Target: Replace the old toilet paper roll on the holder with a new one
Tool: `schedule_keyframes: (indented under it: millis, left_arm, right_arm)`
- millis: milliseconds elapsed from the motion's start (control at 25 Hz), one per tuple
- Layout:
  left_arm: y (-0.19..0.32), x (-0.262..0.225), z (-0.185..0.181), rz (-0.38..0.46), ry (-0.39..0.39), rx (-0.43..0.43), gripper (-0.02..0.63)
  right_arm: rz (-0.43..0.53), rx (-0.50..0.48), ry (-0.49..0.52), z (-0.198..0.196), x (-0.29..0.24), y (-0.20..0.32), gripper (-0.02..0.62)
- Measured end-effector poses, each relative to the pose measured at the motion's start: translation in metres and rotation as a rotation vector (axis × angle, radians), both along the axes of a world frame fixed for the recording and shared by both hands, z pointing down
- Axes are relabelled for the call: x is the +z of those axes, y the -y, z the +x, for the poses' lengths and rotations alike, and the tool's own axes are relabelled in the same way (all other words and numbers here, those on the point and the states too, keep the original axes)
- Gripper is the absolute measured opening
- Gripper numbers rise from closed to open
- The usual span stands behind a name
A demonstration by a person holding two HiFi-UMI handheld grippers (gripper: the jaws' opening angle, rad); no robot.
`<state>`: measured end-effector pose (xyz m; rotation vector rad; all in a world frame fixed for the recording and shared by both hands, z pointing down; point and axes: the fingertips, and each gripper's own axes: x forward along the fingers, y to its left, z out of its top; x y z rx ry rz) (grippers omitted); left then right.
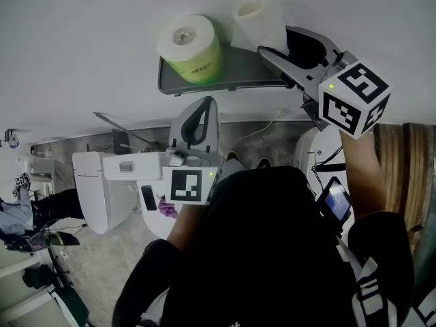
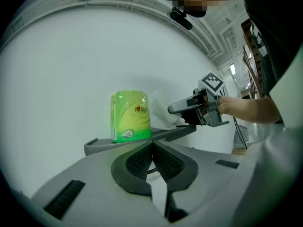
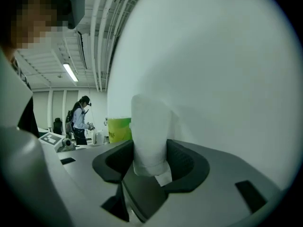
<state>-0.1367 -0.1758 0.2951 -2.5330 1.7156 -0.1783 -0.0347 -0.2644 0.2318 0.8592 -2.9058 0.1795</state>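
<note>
A new roll in green wrapping (image 1: 191,46) (image 2: 130,115) stands upright on a grey wall shelf (image 1: 231,73) (image 2: 142,138). To its right, at the shelf's right end, my right gripper (image 1: 274,46) (image 2: 182,109) is shut on a slim white paper roll (image 1: 259,20) (image 3: 149,131) and holds it upright close to the white wall; whether the roll rests on the shelf I cannot tell. The green roll (image 3: 119,129) shows just behind the white one. My left gripper (image 1: 203,107) (image 2: 152,144) sits below the shelf's front edge, pointing at it, jaws shut and empty.
A white fixture (image 1: 102,189) stands on the floor at the lower left, and wooden slats (image 1: 402,155) run along the right. A small screen device (image 1: 337,199) hangs by the right arm. In the right gripper view, another person (image 3: 81,119) stands far back in the room.
</note>
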Motion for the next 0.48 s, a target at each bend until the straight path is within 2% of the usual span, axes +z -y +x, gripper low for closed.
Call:
schedule_keyframes:
  millis: [480]
  left_arm:
    - [0.007,-0.002,0.002,-0.006,-0.001,0.020,0.023]
  right_arm:
    - [-0.023,0.024,-0.051,0.010,0.016,-0.003,0.222]
